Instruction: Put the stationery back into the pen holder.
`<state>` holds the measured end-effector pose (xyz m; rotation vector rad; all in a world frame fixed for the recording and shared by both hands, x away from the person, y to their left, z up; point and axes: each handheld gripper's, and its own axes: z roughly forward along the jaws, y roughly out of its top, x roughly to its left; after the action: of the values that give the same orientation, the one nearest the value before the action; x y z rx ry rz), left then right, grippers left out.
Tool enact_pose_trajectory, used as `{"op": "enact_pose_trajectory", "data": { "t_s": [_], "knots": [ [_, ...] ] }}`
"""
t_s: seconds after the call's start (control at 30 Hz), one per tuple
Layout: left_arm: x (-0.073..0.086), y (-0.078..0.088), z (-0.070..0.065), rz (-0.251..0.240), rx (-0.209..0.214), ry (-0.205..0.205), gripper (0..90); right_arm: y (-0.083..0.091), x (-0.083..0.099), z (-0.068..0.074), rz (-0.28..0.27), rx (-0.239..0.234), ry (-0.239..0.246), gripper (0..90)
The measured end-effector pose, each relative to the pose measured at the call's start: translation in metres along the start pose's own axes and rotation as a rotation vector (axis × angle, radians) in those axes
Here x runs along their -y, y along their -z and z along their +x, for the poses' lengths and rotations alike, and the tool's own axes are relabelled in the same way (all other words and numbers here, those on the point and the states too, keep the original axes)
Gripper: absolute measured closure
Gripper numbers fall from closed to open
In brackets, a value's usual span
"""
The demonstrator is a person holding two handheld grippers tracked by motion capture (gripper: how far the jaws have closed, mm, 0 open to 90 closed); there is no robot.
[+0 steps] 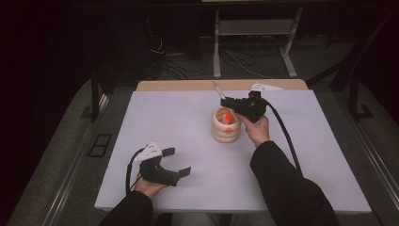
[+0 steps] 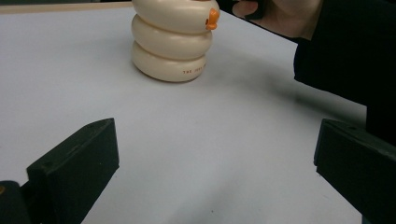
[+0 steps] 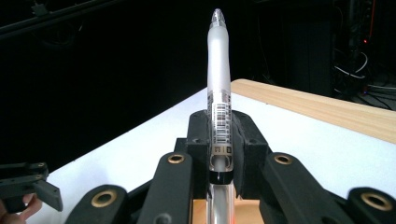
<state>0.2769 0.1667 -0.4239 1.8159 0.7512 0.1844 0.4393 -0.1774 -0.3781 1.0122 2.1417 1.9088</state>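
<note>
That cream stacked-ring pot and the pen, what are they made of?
The pot looks like glazed ceramic or glossy plastic: smooth cream rings with soft highlights. The pen, clamped in the right claw, looks like frosted translucent plastic, with a barcode label.

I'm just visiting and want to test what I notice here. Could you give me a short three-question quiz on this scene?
1. True or false: the right claw is shut on a pen.
2. What stands under the pen? A) a glass bowl B) a cream ringed holder C) a book
3. In what state are the jaws of the left claw?

Key
1. True; in the right gripper view the jaws clamp the pen.
2. B.
3. Open, with nothing between them, low over the white table.
</note>
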Motion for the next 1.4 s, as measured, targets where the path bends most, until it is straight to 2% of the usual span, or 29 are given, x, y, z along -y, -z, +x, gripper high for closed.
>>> {"op": "enact_pose_trajectory", "data": {
  "t_s": [0.27,0.53,0.8,0.9,0.97,1.27,1.4],
  "knots": [
    [0.0,0.001,0.0,-0.004,-0.001,0.0,0.0,-0.006,0.003,-0.001,-0.012,0.026,0.01,78.0],
    [0.0,0.0,0.0,-0.003,-0.001,0.0,0.0,-0.012,0.01,0.0,0.021,0.024,0.014,77.9],
    [0.0,0.001,0.0,-0.002,-0.001,-0.003,0.0,-0.01,0.012,0.0,0.038,0.028,0.025,76.3],
    [0.0,0.0,0.0,-0.001,-0.001,-0.002,0.0,-0.008,0.013,0.001,0.041,0.039,0.024,71.0],
    [0.0,0.0,0.0,0.0,-0.001,-0.002,0.0,-0.007,0.013,0.002,0.043,0.057,0.04,67.1],
    [0.0,0.0,0.0,0.003,0.001,0.002,0.0,0.006,0.005,0.009,0.078,0.07,0.05,41.4],
    [0.0,0.001,0.0,0.004,0.0,0.002,0.0,0.014,0.001,0.012,0.117,0.077,0.06,27.9]
  ]
}}
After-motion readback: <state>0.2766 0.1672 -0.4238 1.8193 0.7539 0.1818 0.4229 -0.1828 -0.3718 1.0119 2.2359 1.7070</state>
